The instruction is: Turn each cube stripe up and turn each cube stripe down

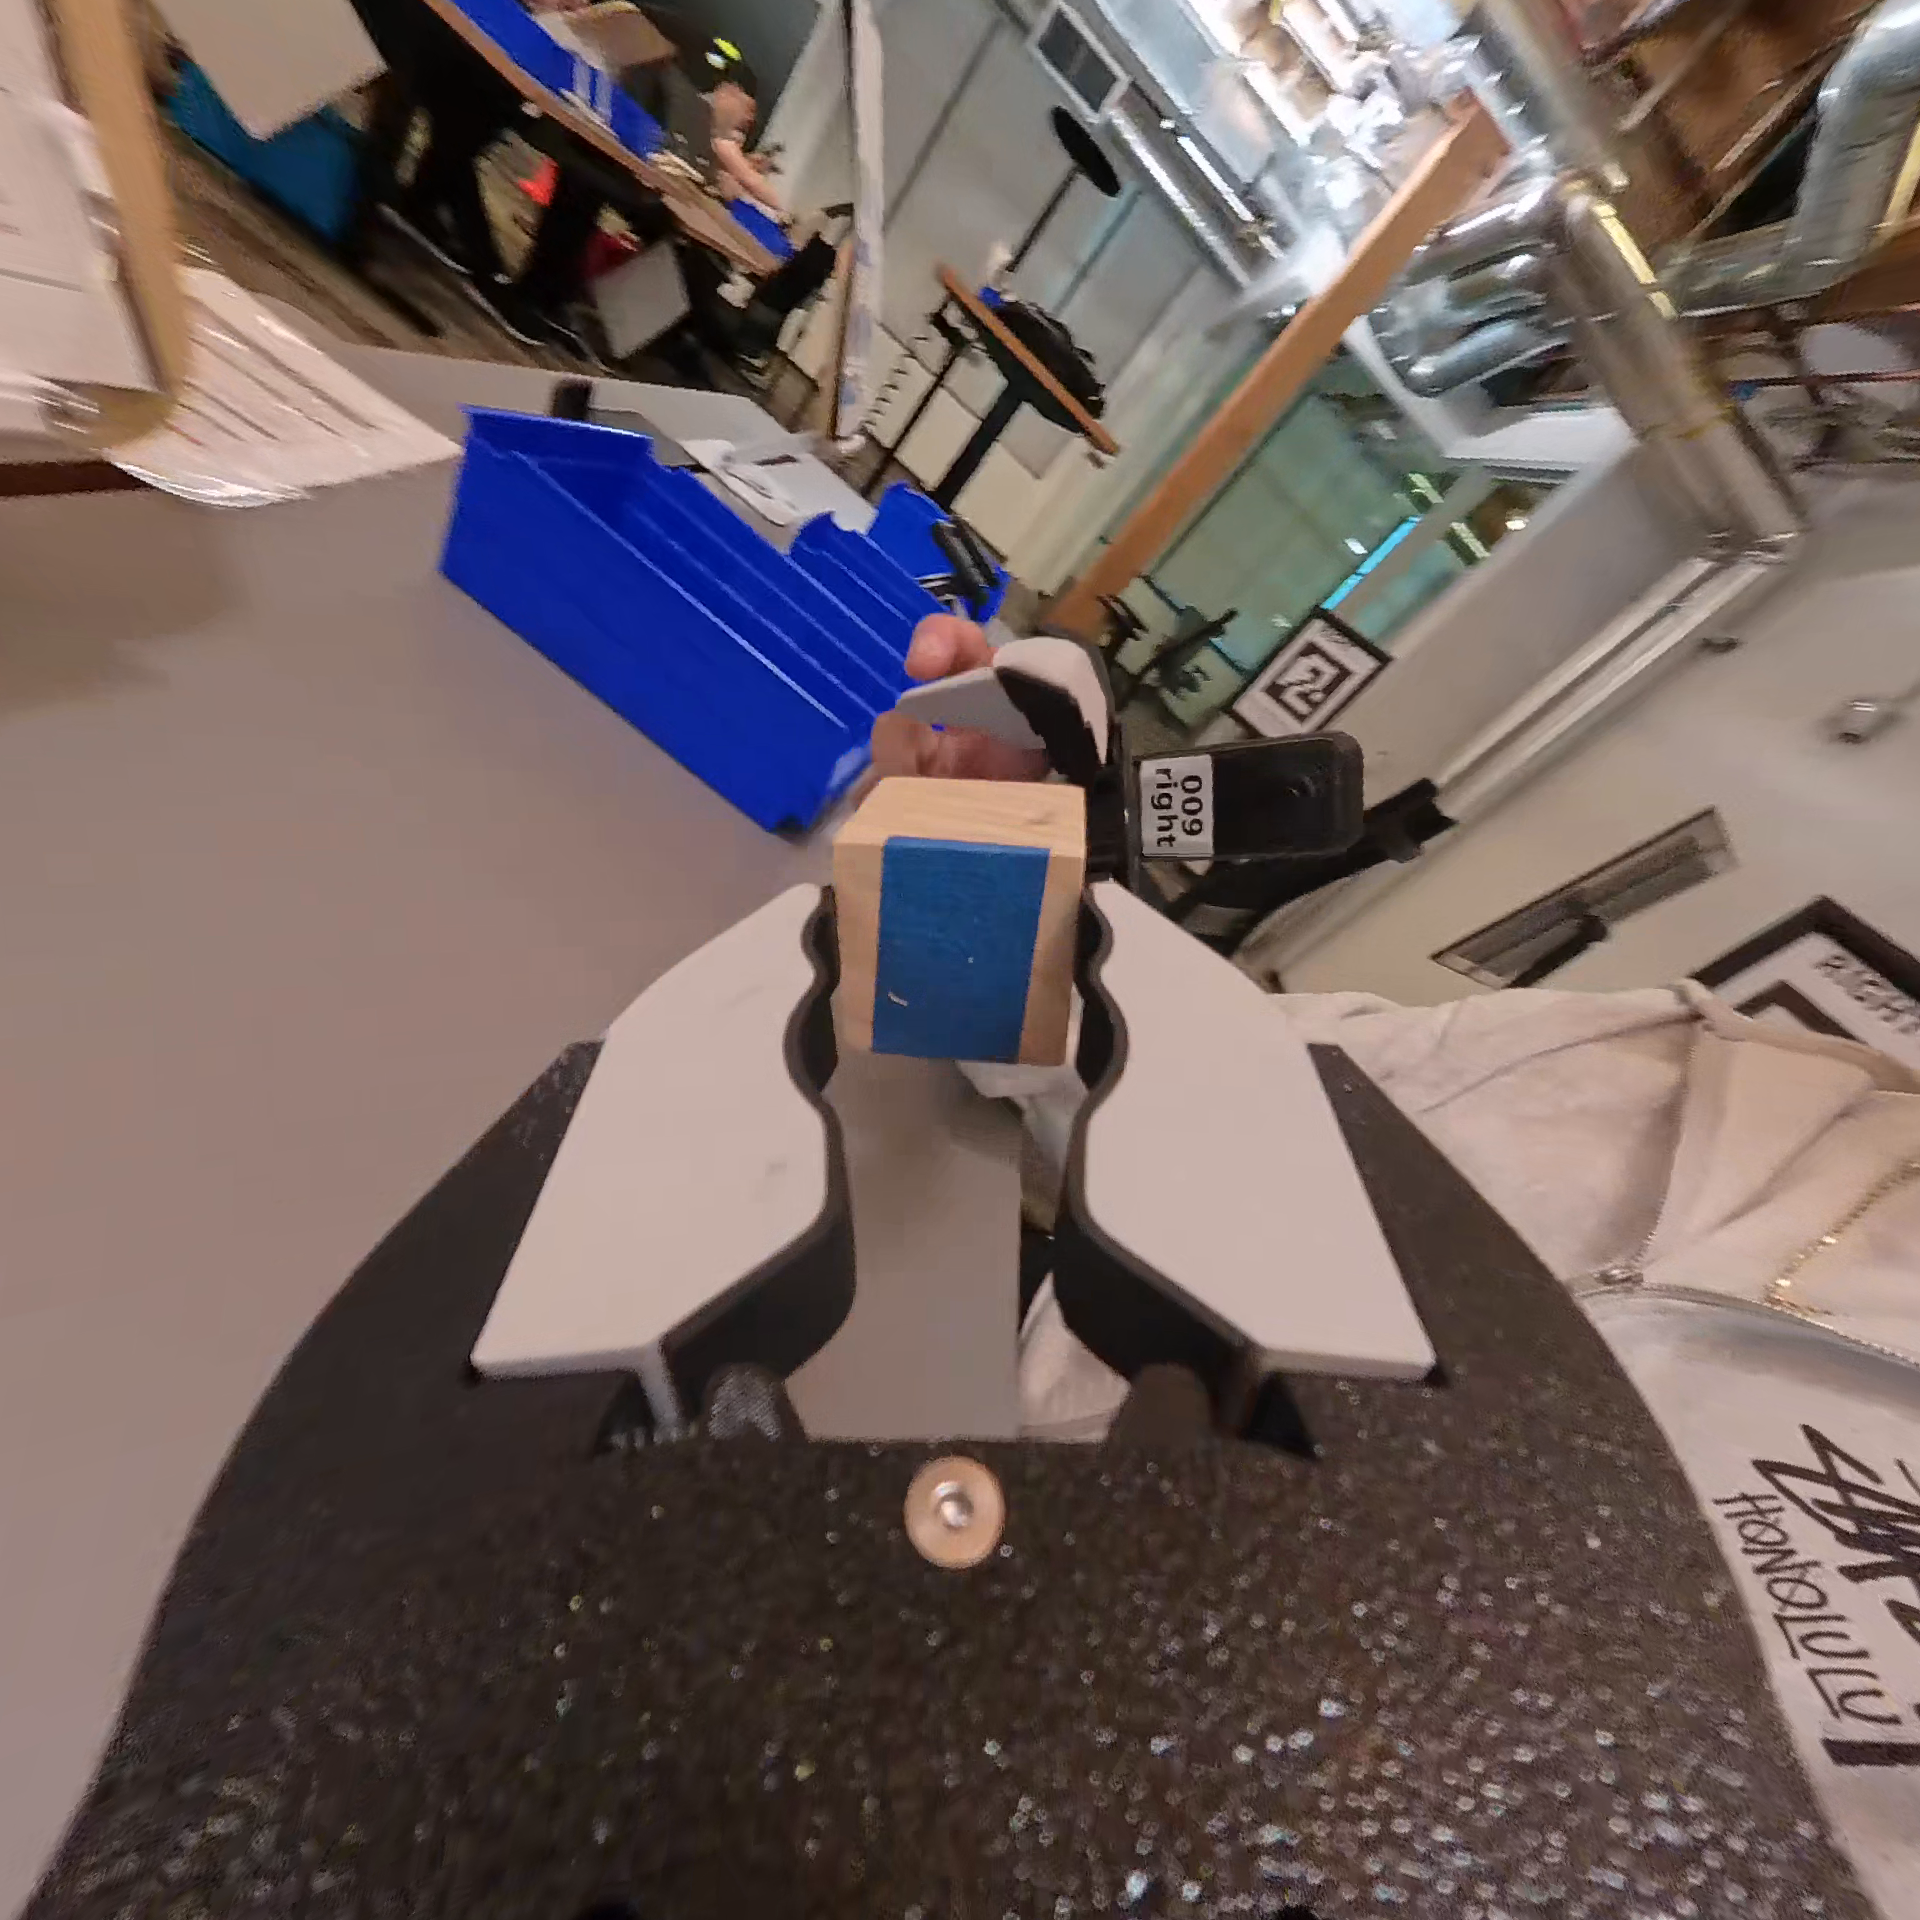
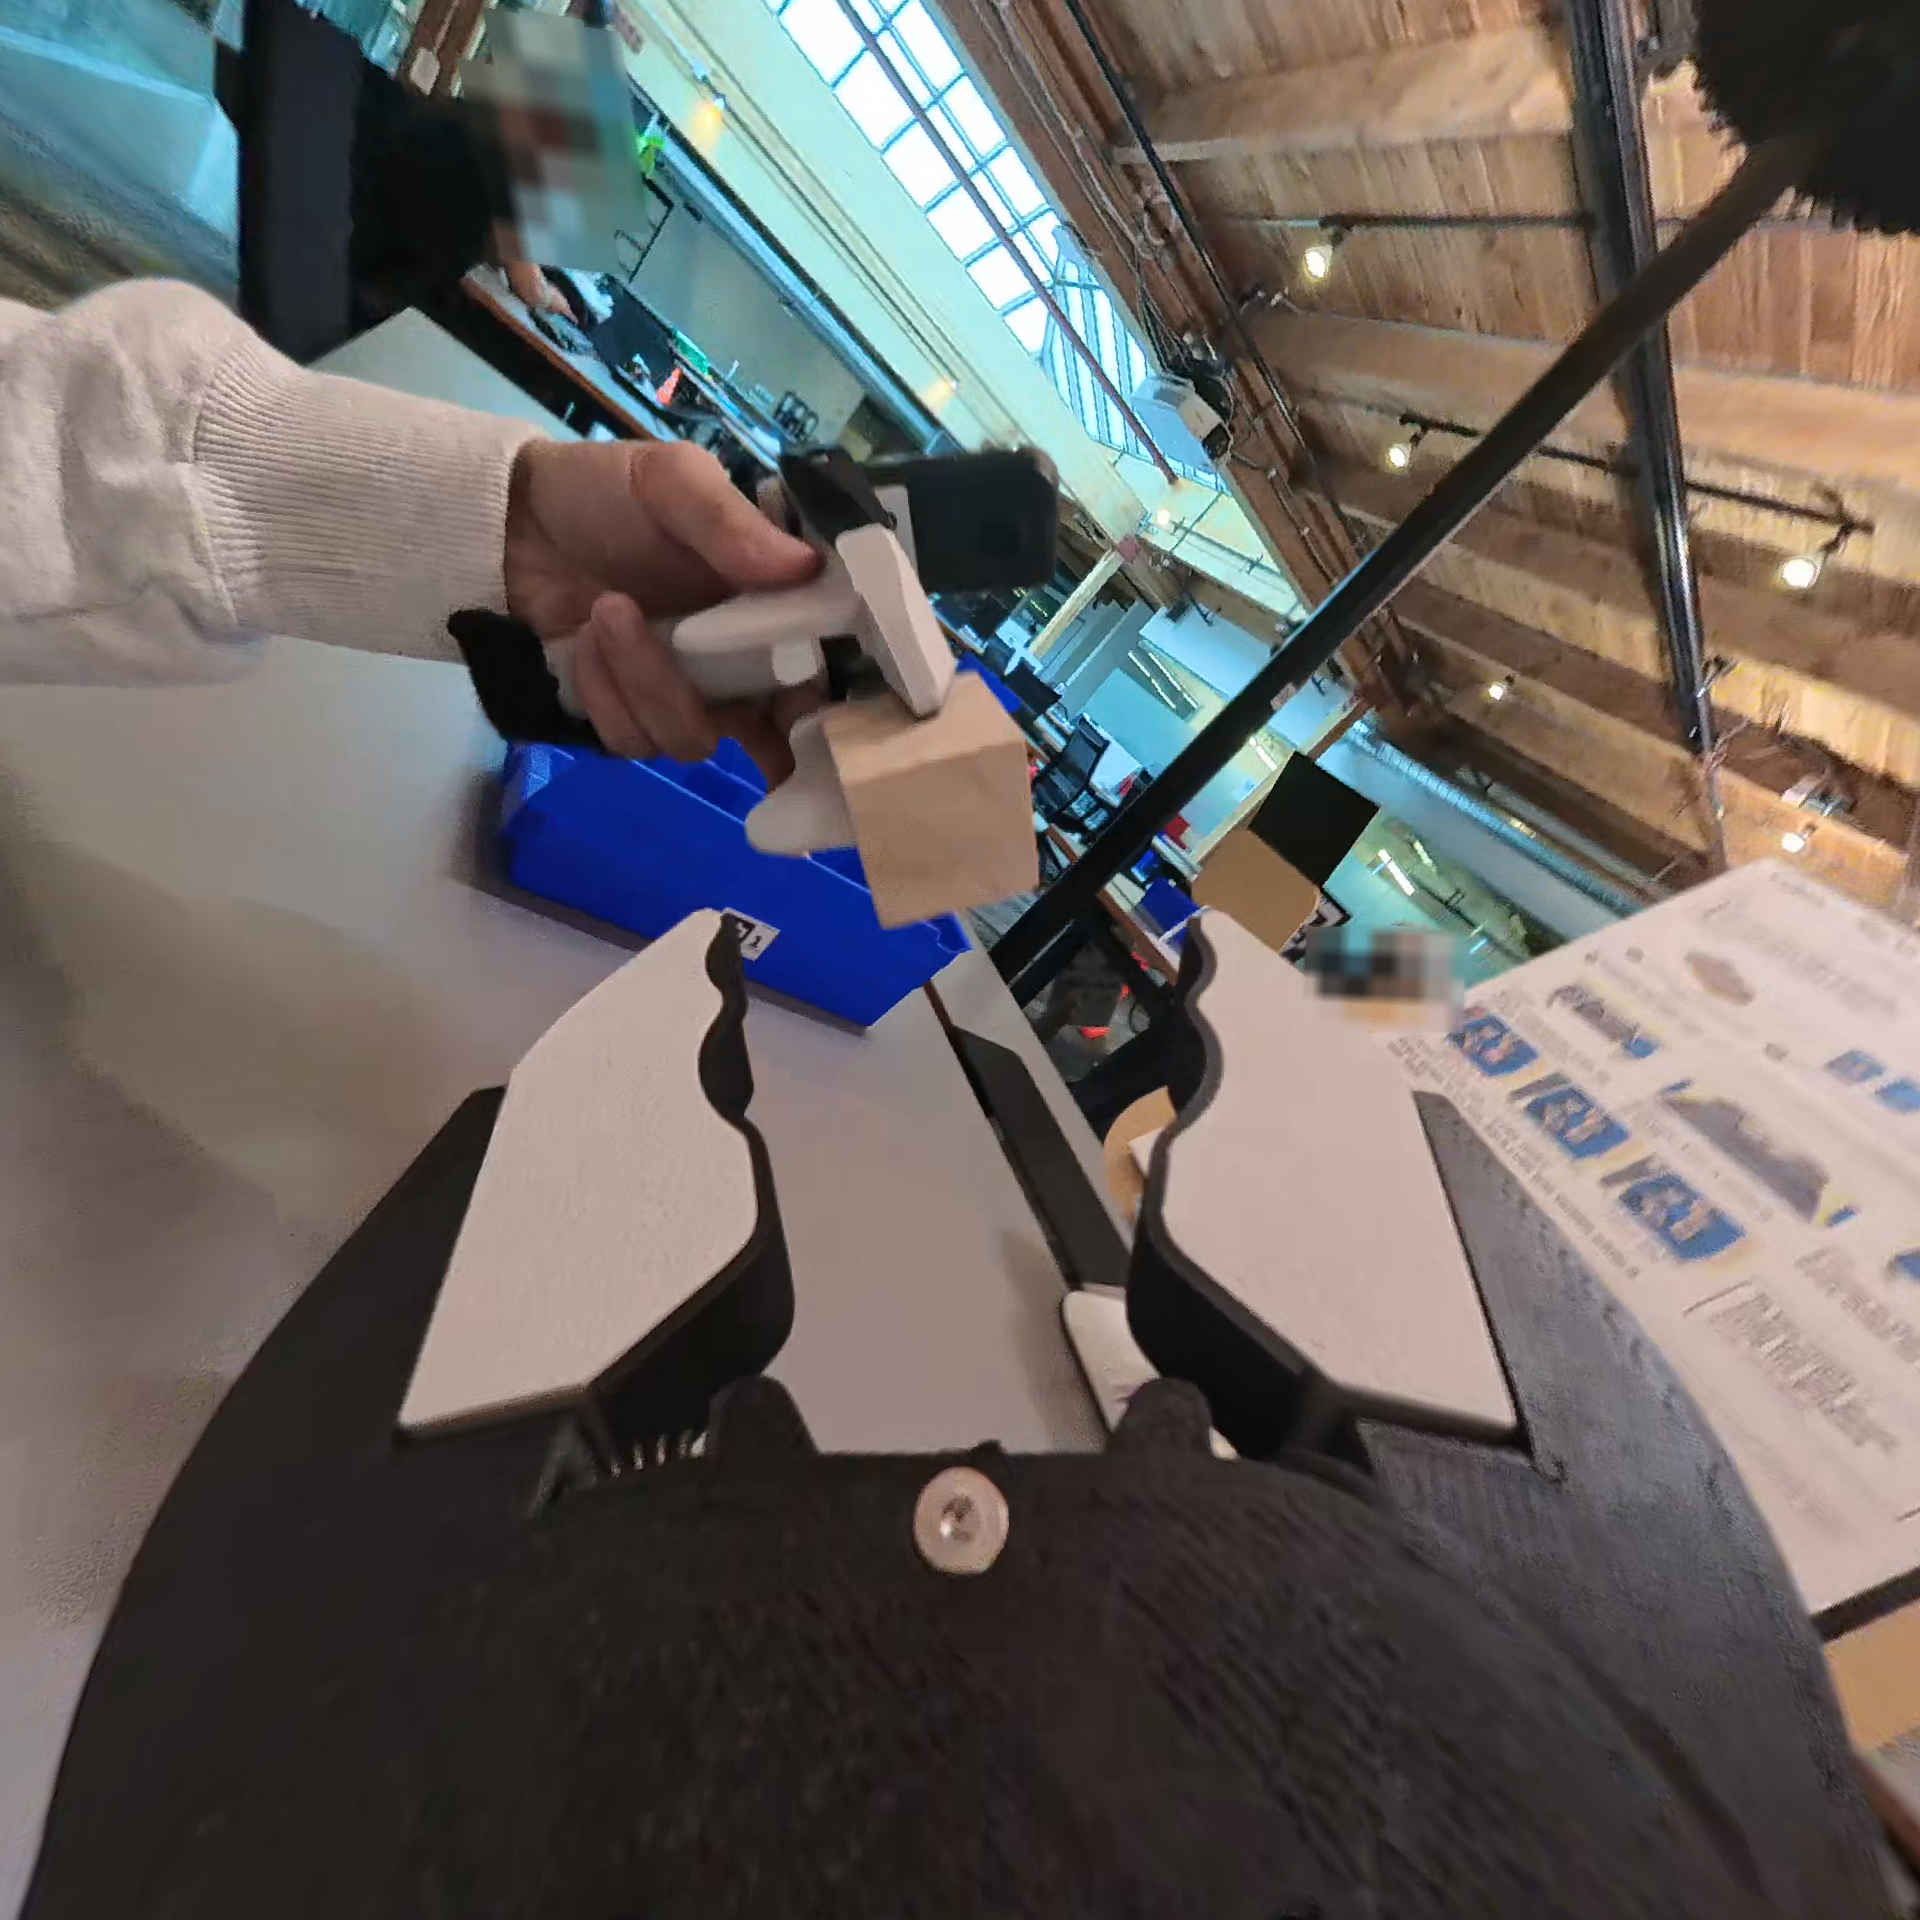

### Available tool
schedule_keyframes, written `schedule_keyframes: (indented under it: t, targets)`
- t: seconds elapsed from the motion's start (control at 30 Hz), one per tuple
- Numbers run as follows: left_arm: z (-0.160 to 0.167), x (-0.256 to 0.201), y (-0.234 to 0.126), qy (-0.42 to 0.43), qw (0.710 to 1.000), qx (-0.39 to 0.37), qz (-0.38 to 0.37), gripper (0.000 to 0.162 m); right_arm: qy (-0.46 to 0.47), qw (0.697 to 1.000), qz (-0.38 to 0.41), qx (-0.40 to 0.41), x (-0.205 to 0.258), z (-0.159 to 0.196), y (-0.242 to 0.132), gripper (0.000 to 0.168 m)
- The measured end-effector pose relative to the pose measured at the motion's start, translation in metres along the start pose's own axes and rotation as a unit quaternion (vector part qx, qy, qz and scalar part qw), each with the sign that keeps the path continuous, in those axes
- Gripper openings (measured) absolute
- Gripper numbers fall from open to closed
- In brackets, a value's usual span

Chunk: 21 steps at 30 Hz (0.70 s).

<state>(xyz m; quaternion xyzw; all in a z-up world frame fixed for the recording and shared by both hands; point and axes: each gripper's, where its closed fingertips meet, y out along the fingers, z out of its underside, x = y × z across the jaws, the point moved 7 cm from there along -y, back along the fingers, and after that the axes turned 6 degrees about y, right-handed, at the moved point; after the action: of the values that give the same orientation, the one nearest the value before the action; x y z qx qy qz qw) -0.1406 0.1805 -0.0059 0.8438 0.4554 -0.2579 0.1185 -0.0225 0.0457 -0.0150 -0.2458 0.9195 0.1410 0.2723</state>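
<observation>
My left gripper is shut on a wooden cube and holds it in the air above the grey table. The cube's blue stripe faces the left wrist camera. In the right wrist view the same cube shows plain wood faces, clamped between the left gripper's white fingers, which a hand in a white sleeve holds. My right gripper is open and empty, just short of the cube. Its black body shows behind the cube in the left wrist view.
A blue divided bin stands on the table behind the cube, also in the right wrist view. Printed sheets lie on a board at the right. The table's far edge runs past the bin.
</observation>
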Motion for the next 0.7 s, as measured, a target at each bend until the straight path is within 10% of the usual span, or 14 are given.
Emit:
schedule_keyframes:
  t: [0.5,0.7]
  targets:
    - [0.022,-0.017,0.042,-0.026,0.995,0.022,0.096,0.042,-0.064,0.997,-0.053,-0.002,0.017,-0.010,0.005,0.045]
    - [0.024,0.006,0.040,0.028,0.999,-0.023,-0.024,0.070,-0.014,0.997,-0.045,0.064,0.009,0.004,-0.001,0.045]
